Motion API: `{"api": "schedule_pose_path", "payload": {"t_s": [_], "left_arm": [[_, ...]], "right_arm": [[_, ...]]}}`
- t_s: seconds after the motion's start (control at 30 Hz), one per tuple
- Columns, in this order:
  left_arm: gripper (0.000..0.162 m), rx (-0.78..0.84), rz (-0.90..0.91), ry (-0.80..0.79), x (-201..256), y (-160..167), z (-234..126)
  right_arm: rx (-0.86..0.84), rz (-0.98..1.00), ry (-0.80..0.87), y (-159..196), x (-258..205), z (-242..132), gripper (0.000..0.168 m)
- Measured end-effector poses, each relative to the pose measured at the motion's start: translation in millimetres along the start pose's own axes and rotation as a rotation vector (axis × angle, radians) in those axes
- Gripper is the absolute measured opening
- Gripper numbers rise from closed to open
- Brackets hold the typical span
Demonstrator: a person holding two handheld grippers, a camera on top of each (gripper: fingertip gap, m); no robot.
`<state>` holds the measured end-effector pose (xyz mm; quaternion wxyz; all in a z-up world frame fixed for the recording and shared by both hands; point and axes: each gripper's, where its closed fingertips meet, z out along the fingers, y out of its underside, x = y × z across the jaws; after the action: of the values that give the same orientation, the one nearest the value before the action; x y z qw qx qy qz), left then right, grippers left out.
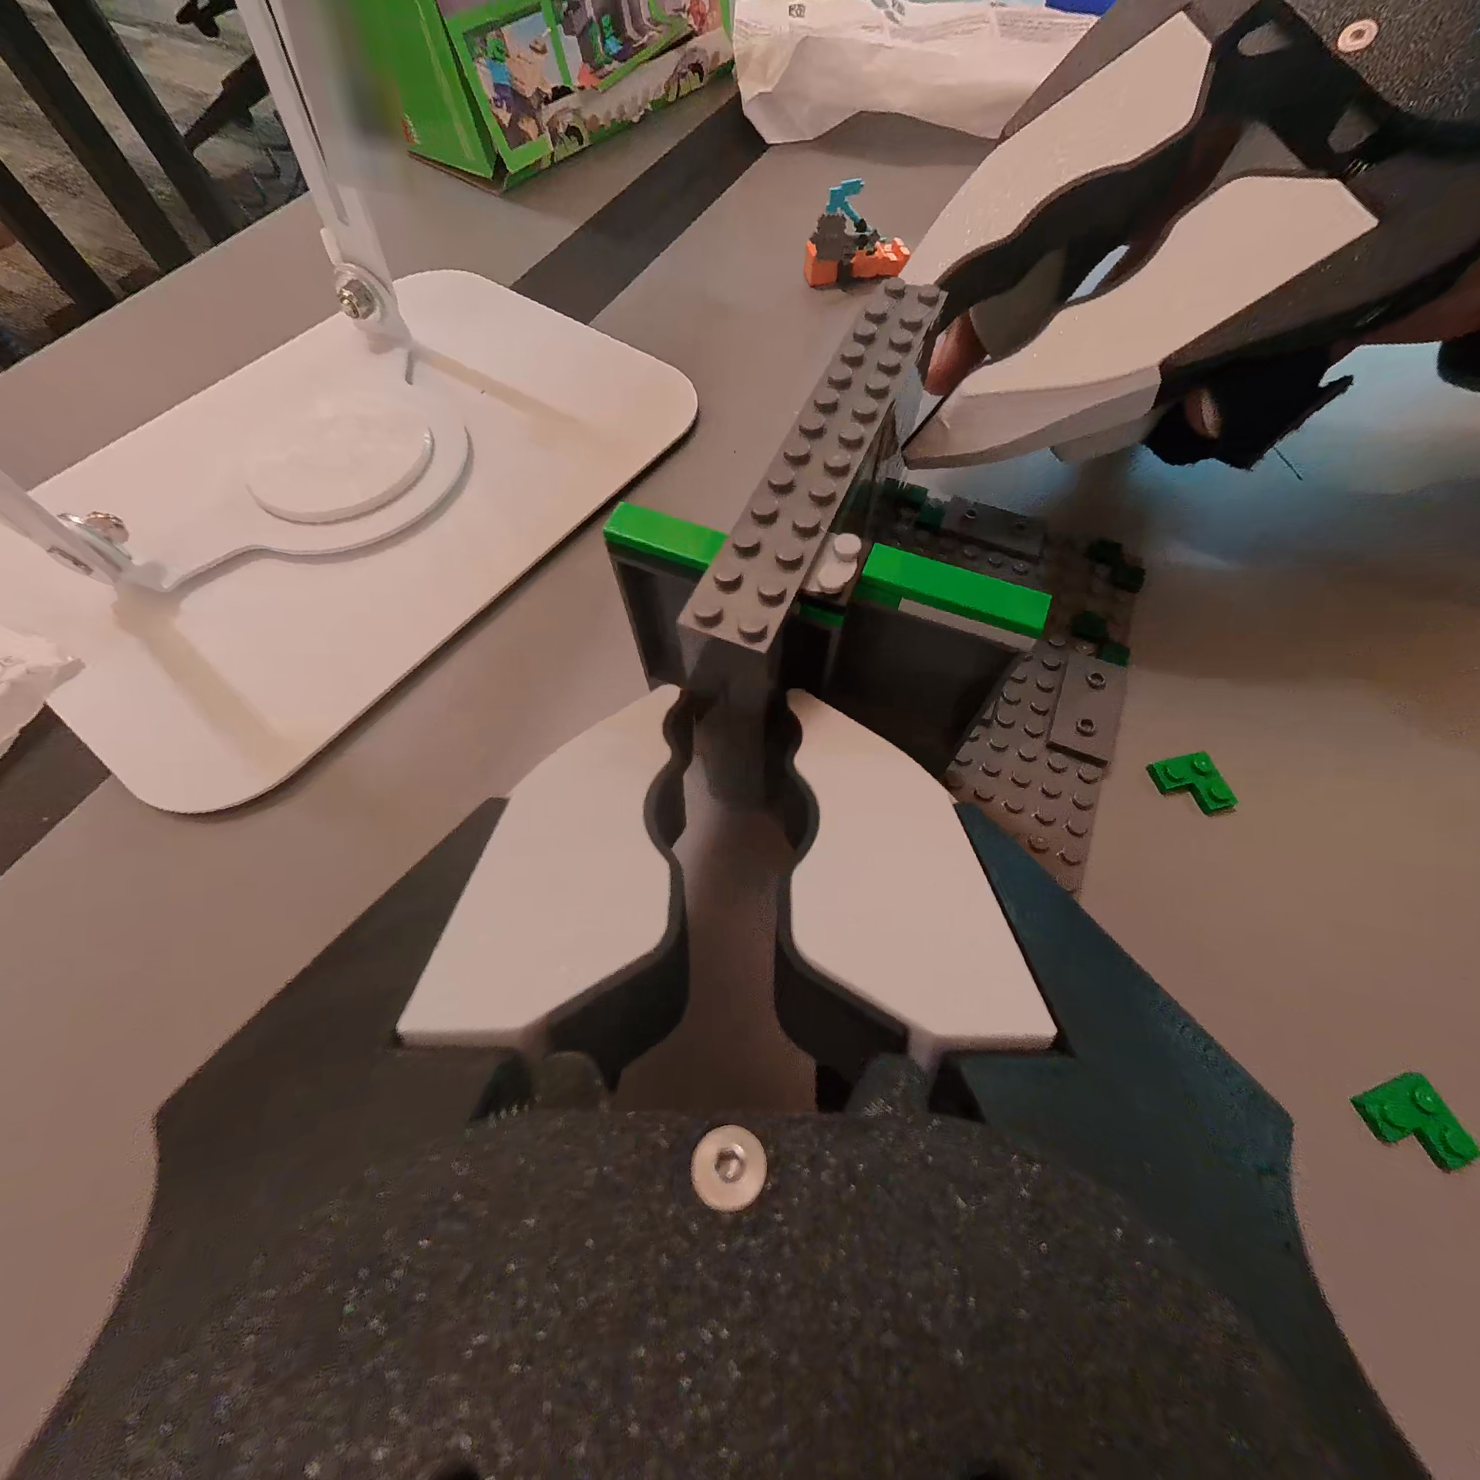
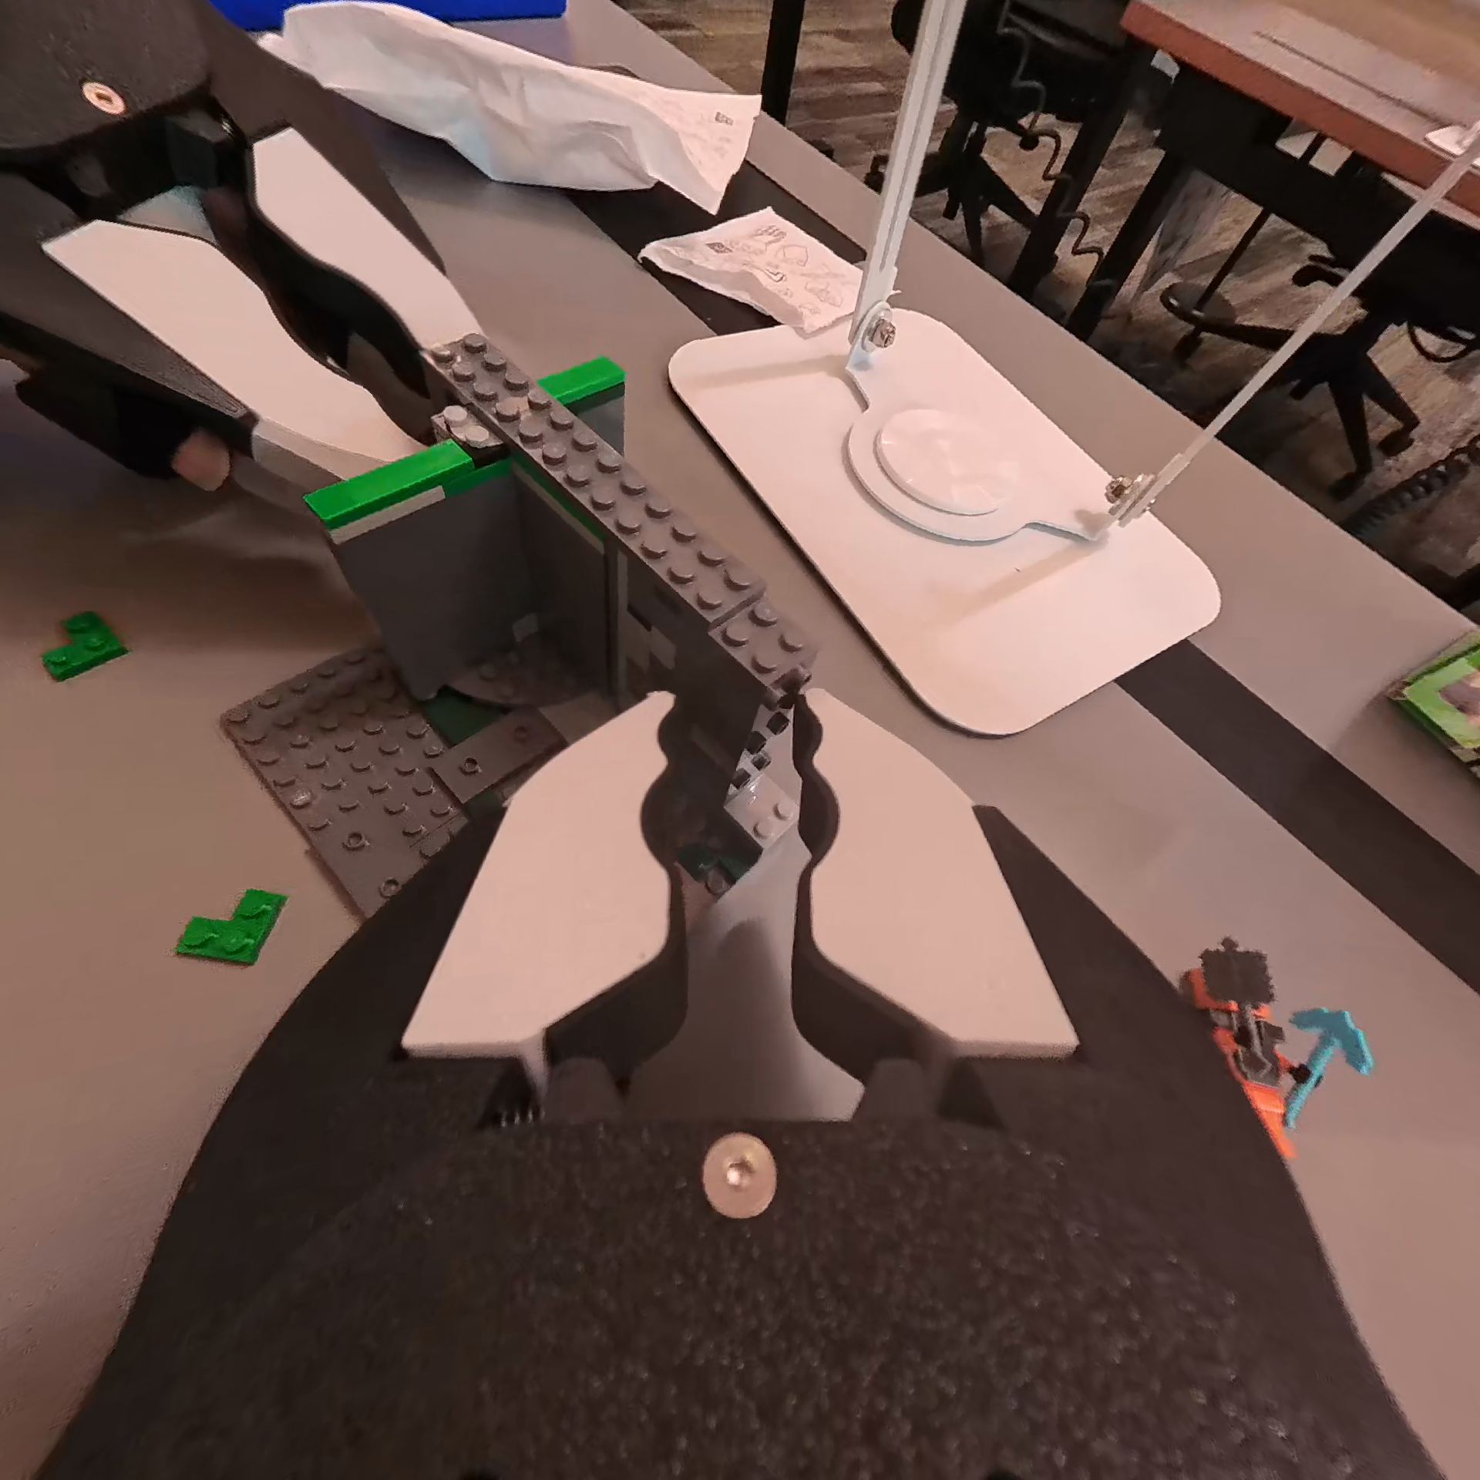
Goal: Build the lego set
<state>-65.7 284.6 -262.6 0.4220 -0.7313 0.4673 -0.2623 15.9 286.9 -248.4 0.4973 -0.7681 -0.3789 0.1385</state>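
A grey table with a dark strip down it carries everything here. The biggest thing on it is a white stand base with thin white struts rising from bolted hinges; it lies just beside the build. Next in size is a crumpled white paper bag at the far edge, with small printed marks on it, and near it a smaller creased leaflet bearing line drawings. A green product box with printed game-style artwork stands at the far side in the left wrist view; its logo is too blurred to make out. The lego build sits mid-table: a dark grey studded baseplate, grey upright walls capped with bright green tiles, and a long dark grey studded plate laid across the top. The left gripper is narrowed onto the near end of the wall under that long plate, its pale fingers pressing both sides. The right gripper pinches the opposite end of the same wall in like fashion. Smaller pieces lie apart: an orange and dark figure with a teal pickaxe beyond the build, and two green L-shaped plates loose beside the baseplate.
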Motion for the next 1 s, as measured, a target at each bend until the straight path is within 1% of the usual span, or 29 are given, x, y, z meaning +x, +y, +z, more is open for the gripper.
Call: {"api": "schedule_pose_path", "payload": {"t_s": [0.47, 0.53, 0.67, 0.83, 1.0], "left_arm": [[0.019, -0.015, -0.011, 0.019, 27.3, 7.1, -11.9], [0.025, -0.011, -0.01, 0.009, 26.2, 7.1, -15.4], [0.028, 0.019, -0.035, -0.001, 25.4, 1.5, -30.1], [0.029, 0.026, -0.02, -0.063, 24.7, -1.2, -53.1], [0.029, -0.017, -0.018, -0.088, 34.3, 7.6, -78.1]], "right_arm": [[-0.007, -0.009, -0.032, 3.7, -18.1, -14.7, 0.025], [-0.007, -0.018, -0.039, 3.4, -19.8, -15.7, 0.025], [0.031, -0.005, -0.053, -4.6, -17.0, -23.8, 0.026], [0.081, 0.04, -0.047, -13.8, -4.0, -36.0, 0.028], [0.121, 0.086, -0.032, -20.9, 6.1, -43.4, 0.028]]}}
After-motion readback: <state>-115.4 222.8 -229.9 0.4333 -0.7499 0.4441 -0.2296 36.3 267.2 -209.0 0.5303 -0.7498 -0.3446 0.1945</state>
